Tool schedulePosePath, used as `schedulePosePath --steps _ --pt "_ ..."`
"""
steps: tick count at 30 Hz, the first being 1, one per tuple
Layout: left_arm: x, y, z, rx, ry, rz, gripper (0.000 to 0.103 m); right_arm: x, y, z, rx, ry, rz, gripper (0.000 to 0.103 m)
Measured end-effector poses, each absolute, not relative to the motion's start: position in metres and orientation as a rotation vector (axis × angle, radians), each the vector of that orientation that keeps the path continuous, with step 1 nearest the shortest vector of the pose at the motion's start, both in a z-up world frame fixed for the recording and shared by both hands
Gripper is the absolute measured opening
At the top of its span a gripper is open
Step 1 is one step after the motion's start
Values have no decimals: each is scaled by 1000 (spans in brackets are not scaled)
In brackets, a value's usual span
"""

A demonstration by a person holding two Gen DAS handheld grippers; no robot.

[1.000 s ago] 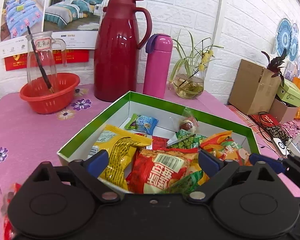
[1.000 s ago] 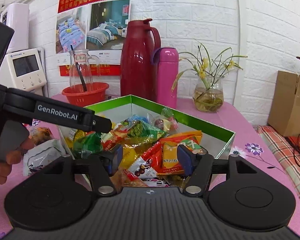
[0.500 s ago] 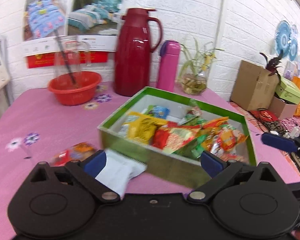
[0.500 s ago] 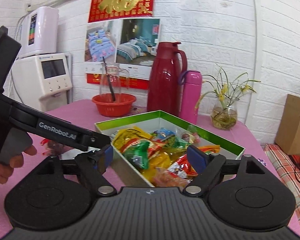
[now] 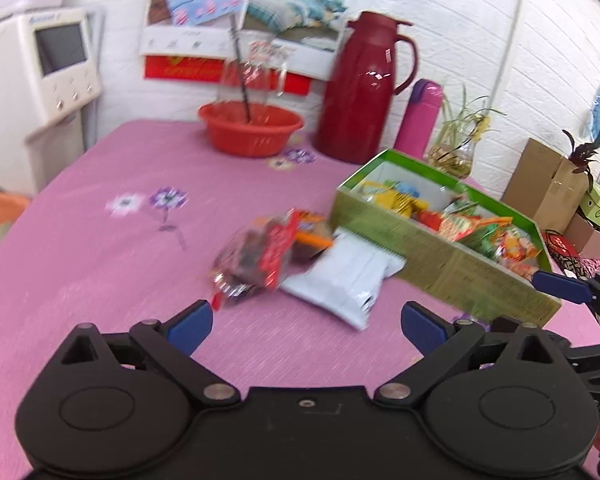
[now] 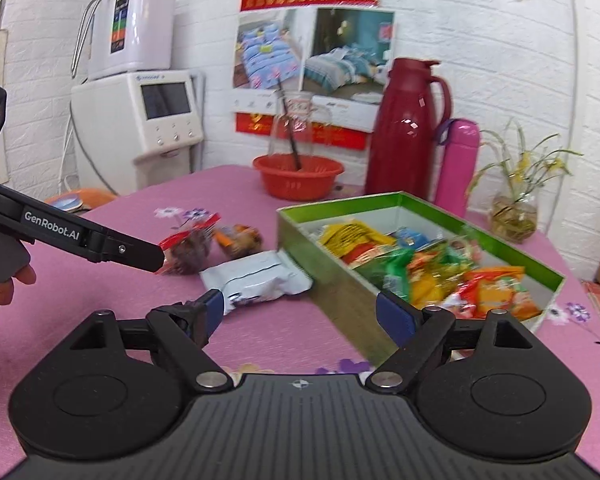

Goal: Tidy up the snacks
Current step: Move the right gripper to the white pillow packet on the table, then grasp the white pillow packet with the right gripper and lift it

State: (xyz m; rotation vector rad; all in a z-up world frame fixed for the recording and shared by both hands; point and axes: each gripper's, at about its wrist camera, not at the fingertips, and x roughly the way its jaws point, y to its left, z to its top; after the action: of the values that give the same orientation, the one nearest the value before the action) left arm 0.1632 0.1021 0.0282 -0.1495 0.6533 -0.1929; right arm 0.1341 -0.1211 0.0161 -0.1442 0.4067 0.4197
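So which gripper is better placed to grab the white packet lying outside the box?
Probably left: the left gripper is open, facing the white packet head-on. The right gripper faces the box corner.

Two low wrist views over the table (image 5: 100,240), both sharing the snack box (image 6: 340,280).

A red basin (image 6: 298,178) holding a glass jar (image 6: 296,130) stands at the back of the pink desk (image 5: 112,216). Beside it stand a dark red thermos (image 6: 406,132), a pink flask (image 6: 458,166) and a plant vase (image 6: 514,212).
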Motion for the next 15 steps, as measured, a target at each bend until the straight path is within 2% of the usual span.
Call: schedulePosePath --steps 14,15 --pt "176 145 4 -232 689 -170 103 211 -56 -31 3 598 412 103" --pt "178 147 2 -237 694 -172 103 214 -57 -33 20 603 408 97"
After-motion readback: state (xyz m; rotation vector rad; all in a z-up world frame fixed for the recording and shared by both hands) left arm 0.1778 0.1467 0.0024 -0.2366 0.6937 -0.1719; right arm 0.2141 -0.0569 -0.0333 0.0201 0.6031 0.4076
